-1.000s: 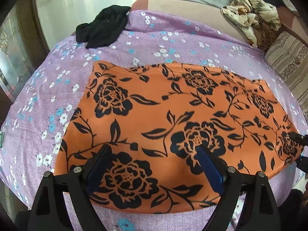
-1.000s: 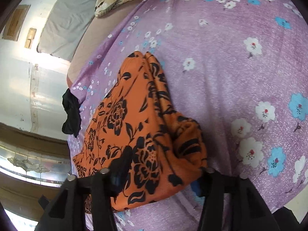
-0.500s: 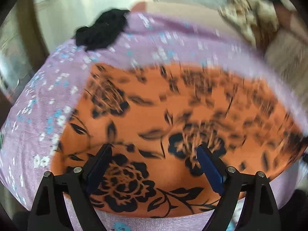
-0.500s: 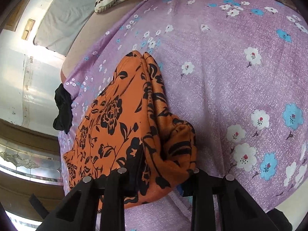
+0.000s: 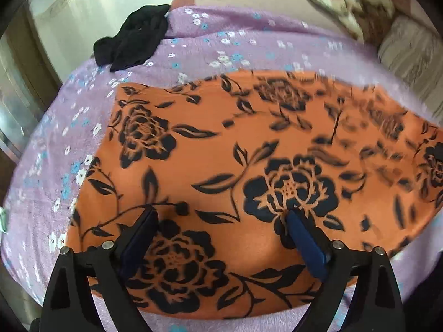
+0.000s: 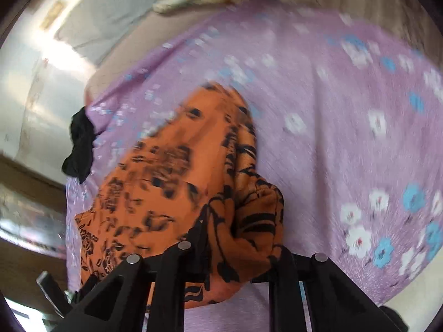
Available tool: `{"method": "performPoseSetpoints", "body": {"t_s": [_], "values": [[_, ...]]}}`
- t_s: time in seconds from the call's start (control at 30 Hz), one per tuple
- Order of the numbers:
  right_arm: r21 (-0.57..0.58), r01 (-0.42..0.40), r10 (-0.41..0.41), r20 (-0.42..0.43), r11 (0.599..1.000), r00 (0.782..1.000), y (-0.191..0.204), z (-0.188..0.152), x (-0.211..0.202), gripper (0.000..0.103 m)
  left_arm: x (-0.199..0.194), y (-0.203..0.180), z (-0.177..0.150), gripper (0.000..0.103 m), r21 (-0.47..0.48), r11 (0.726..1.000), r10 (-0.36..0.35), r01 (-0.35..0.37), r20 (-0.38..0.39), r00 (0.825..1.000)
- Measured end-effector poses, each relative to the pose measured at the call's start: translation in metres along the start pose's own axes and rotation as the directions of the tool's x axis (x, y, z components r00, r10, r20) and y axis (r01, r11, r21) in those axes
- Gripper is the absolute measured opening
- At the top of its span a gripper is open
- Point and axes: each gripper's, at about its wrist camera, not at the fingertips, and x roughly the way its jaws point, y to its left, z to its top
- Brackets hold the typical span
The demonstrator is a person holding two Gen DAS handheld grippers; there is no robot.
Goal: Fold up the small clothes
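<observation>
While the fold itself is not yet made, the orange cloth garment printed with black flowers (image 5: 249,149) lies spread almost flat on the bed's lilac sheet with small white and blue blossoms (image 5: 249,41), one piece, no crease laid over. Left gripper (image 5: 221,218): jaws wide apart, hanging over the near hem, no cloth between the pads. Right gripper (image 6: 235,257): jaws closing on the bunched right-hand end of the garment, a gathered wad of orange fabric (image 6: 249,221) caught between them and lifted off the sheet. Judgement: the task stands at its opening step, one end picked up, ready to be carried across toward the other; laying it over, squaring the edges and any second fold all remain. Other items: a crumpled black garment (image 5: 133,38) near the far left edge of the bed, unfolded, presumably still to do; a rumpled cream patterned cloth (image 5: 346,8) at the far right.
</observation>
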Motion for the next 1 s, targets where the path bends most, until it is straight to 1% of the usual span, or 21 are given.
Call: {"method": "performPoseSetpoints", "body": {"t_s": [0.07,0.1,0.13,0.17,0.23,0.27,0.33,0.37,0.43,0.47,0.5,0.53,0.57,0.6,0.63,0.67,0.73,0.8,0.87,0.9,1.0], "values": [[-0.083,-0.029,0.033,0.048,0.996,0.998,0.037,0.005,-0.016,0.016,-0.018,0.027,0.004,0.094,-0.072,0.997,-0.019,0.023,0.047,0.999],[-0.122,-0.04,0.048,0.065,0.992,0.997,0.055,0.006,-0.022,0.016,-0.03,0.045,0.006,0.094,-0.115,0.992,-0.037,0.046,0.077,0.996],[-0.162,-0.056,0.069,0.078,0.985,0.995,0.074,0.005,-0.027,0.015,-0.04,0.063,0.007,0.094,-0.148,0.987,-0.038,0.054,0.106,0.994],[-0.203,-0.084,0.103,0.085,0.975,0.991,0.096,0.002,-0.032,0.014,-0.049,0.081,0.008,0.094,-0.184,0.982,-0.018,0.043,0.136,0.991],[-0.299,-0.151,0.184,0.087,0.942,0.979,0.148,-0.011,-0.042,0.013,-0.066,0.122,0.006,0.094,-0.275,0.961,0.03,0.02,0.176,0.984],[-0.328,-0.168,0.204,0.081,0.93,0.976,0.163,-0.018,-0.043,0.013,-0.07,0.138,0.003,0.094,-0.312,0.95,0.044,0.017,0.188,0.981],[-0.417,-0.22,0.256,0.032,0.882,0.966,0.207,-0.044,-0.039,0.013,-0.075,0.18,-0.007,0.094,-0.407,0.913,0.095,-0.007,0.195,0.976],[-0.482,-0.239,0.269,-0.008,0.843,0.963,0.233,-0.065,-0.03,0.013,-0.073,0.195,-0.012,0.094,-0.44,0.898,0.113,-0.014,0.199,0.974],[-0.537,-0.266,0.267,-0.078,0.801,0.961,0.259,-0.093,-0.007,0.012,-0.068,0.225,-0.029,0.094,-0.529,0.848,0.165,-0.039,0.192,0.967],[-0.549,-0.282,0.252,-0.132,0.787,0.959,0.268,-0.109,0.013,0.012,-0.062,0.232,-0.035,0.094,-0.556,0.83,0.17,-0.043,0.177,0.969],[-0.561,-0.288,0.2,-0.214,0.776,0.956,0.274,-0.129,0.048,0.012,-0.057,0.238,-0.04,0.094,-0.573,0.819,0.165,-0.041,0.167,0.972],[-0.56,-0.287,0.159,-0.266,0.777,0.951,0.275,-0.138,0.071,0.012,-0.051,0.244,-0.042,0.094,-0.595,0.803,0.151,-0.034,0.148,0.977],[-0.534,-0.287,0.088,-0.367,0.796,0.926,0.269,-0.154,0.11,0.012,-0.046,0.249,-0.044,0.094,-0.618,0.786,0.12,-0.009,0.138,0.983],[-0.5,-0.299,0.098,-0.388,0.813,0.916,0.264,-0.156,0.12,0.012,-0.045,0.253,-0.045,0.094,-0.627,0.778,0.086,0.03,0.153,0.984],[-0.49,-0.302,0.112,-0.379,0.818,0.918,0.265,-0.154,0.117,0.01,-0.046,0.253,-0.046,0.094,-0.626,0.779,0.082,0.04,0.165,0.983],[-0.486,-0.313,0.143,-0.355,0.816,0.924,0.271,-0.146,0.101,0.01,-0.047,0.254,-0.047,0.094,-0.627,0.778,0.087,0.04,0.17,0.982],[-0.507,-0.322,0.18,-0.308,0.8,0.934,0.284,-0.131,0.079,0.01,-0.045,0.254,-0.046,0.094,-0.623,0.781,0.085,0.047,0.181,0.98],[-0.497,-0.339,0.247,-0.243,0.799,0.938,0.298,-0.105,0.049,0.01,-0.041,0.253,-0.044,0.094,-0.619,0.783,0.064,0.064,0.182,0.981],[-0.467,-0.369,0.314,-0.194,0.804,0.929,0.306,-0.083,0.027,0.01,-0.048,0.249,-0.045,0.094,-0.613,0.788,0.062,0.067,0.187,0.98],[-0.435,-0.396,0.361,-0.165,0.809,0.918,0.309,-0.07,0.015,0.01,-0.048,0.249,-0.045,0.094,-0.61,0.789,0.06,0.071,0.192,0.98],[-0.394,-0.443,0.435,-0.116,0.805,0.893,0.323,-0.063,-0.001,0.01,-0.05,0.254,-0.048,0.094,-0.624,0.777,0.057,0.082,0.199,0.978]]}}
